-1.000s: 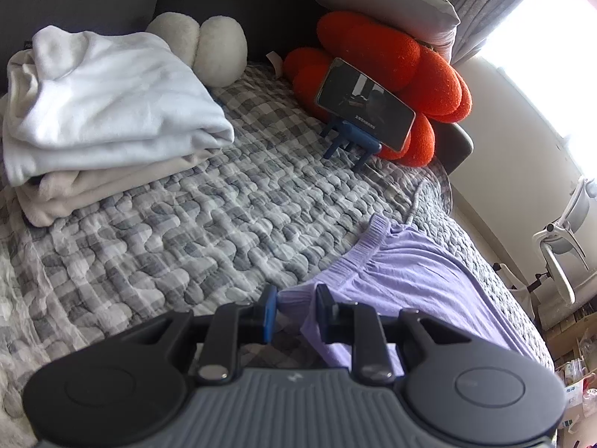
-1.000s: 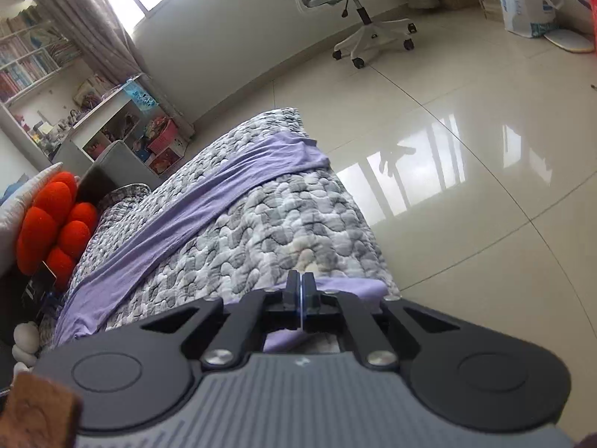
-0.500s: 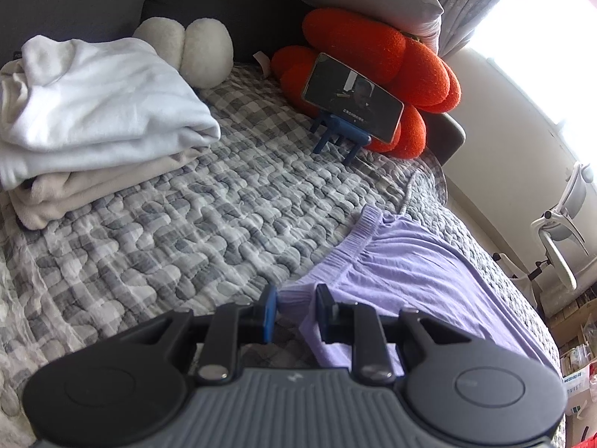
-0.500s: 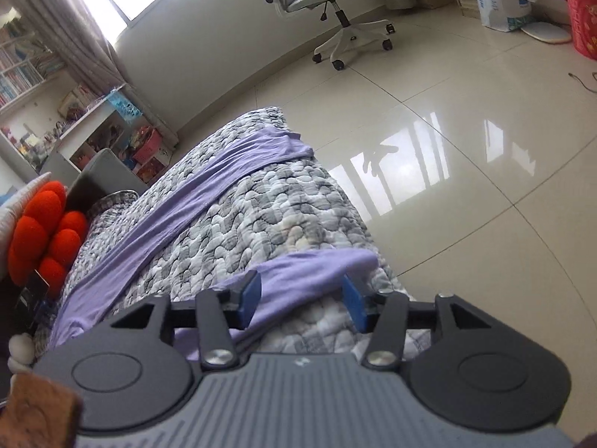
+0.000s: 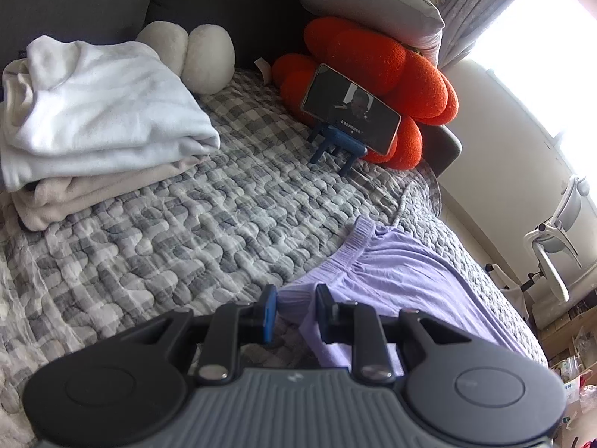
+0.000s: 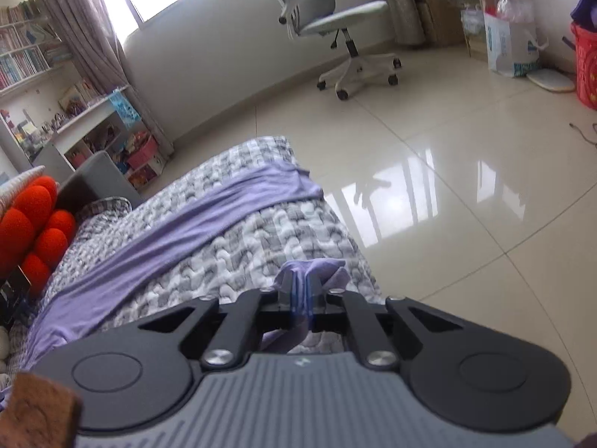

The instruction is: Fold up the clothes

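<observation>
Lay along the bed's (image 5: 156, 246) right side: one purple garment (image 5: 406, 280). Clamped its waistband: left gripper (image 5: 294, 311). Closing on a hem fold: right gripper (image 6: 300, 293). Sat far left: two folded clothes (image 5: 93, 123).

home bedroom — quilted bed (image 5: 186, 231); bookshelves (image 6: 22, 56) | office chair (image 6: 335, 26)

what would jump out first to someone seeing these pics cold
The bright orange-red plush flower cushion at the head of the bed, with a black phone on a blue stand propped against it. Next, the lilac trousers stretched across the grey checked quilt, with folded white and beige clothes stacked far left.
</observation>
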The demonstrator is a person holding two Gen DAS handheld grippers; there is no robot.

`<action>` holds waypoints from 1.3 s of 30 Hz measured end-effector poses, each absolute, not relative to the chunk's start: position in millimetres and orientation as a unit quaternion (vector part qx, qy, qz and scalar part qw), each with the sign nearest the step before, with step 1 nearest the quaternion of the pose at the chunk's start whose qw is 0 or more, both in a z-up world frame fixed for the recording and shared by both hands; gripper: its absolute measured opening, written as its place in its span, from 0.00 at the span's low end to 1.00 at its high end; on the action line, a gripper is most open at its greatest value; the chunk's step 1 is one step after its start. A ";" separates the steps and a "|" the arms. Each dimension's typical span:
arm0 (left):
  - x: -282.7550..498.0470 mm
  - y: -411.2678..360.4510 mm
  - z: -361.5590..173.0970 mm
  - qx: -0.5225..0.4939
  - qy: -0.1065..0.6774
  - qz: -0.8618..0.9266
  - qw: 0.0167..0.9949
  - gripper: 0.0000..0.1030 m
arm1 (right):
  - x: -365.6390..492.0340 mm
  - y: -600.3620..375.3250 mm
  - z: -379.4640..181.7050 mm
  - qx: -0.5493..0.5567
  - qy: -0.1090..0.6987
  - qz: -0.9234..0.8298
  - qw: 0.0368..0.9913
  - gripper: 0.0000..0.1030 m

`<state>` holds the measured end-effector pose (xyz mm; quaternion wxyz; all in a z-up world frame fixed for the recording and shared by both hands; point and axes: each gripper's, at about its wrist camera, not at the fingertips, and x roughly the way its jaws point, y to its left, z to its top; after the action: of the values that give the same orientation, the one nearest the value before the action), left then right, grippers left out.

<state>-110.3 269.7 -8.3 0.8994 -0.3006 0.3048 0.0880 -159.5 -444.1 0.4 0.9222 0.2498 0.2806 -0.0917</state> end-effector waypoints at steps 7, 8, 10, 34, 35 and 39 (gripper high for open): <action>-113.3 272.3 5.6 -0.326 0.291 0.067 0.897 0.22 | -172.2 -440.1 59.6 0.240 0.250 -0.073 0.935 0.06; -114.6 271.6 6.3 -0.327 0.290 0.065 0.897 0.22 | -171.2 -441.2 63.0 0.244 0.255 -0.072 0.933 0.06; -117.2 271.0 6.3 -0.330 0.291 0.062 0.896 0.22 | -171.0 -442.5 60.4 0.254 0.271 -0.072 0.925 0.06; -126.1 275.6 -14.4 -0.324 0.334 0.063 0.883 0.22 | -190.1 -449.7 12.8 0.243 0.361 -0.103 0.894 0.07; -126.6 275.9 -20.3 -0.321 0.340 0.067 0.881 0.22 | -186.9 -450.2 -8.2 0.240 0.388 -0.113 0.883 0.07; -129.9 276.8 -23.9 -0.312 0.344 0.067 0.883 0.22 | -183.1 -448.4 -36.7 0.236 0.402 -0.118 0.877 0.07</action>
<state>-129.9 276.8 -23.9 0.8831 -0.3117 0.3442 0.0672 -183.1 -448.4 -36.7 0.8767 0.2363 0.4021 -0.1179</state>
